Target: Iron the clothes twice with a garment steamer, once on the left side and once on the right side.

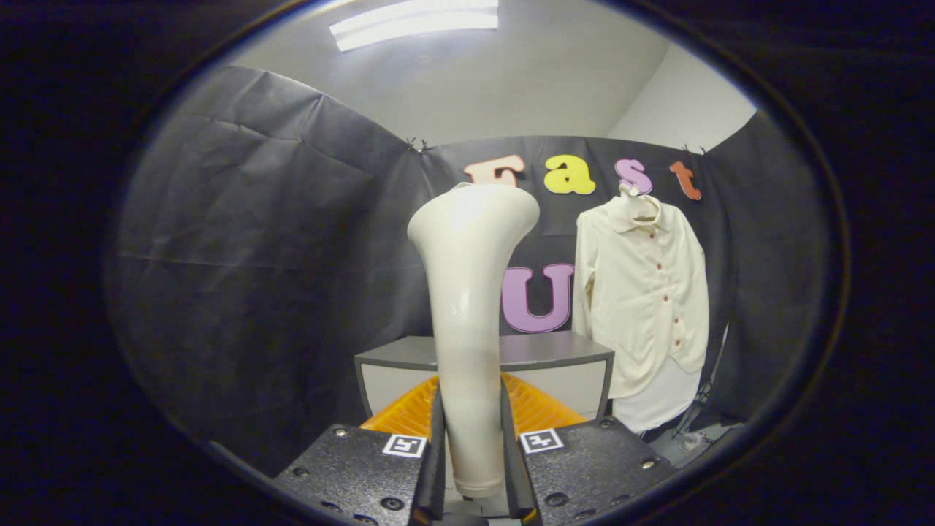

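Your claw [473, 467] is clamped on the garment steamer [471, 292] handle, head upright, no pass begun: carry it right to the hanging cream shirt [643, 307].

Steamer [471, 292] hides cabinet [562, 365] middle; shirt [643, 292] hanger too small to tell.

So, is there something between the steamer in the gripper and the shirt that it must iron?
Nothing visible blocks the way. The gripper is shut on the garment steamer, held upright between its fingers. The cream shirt hangs beyond them against the booth wall. A grey cabinet stands beside the shirt, not in front of it.
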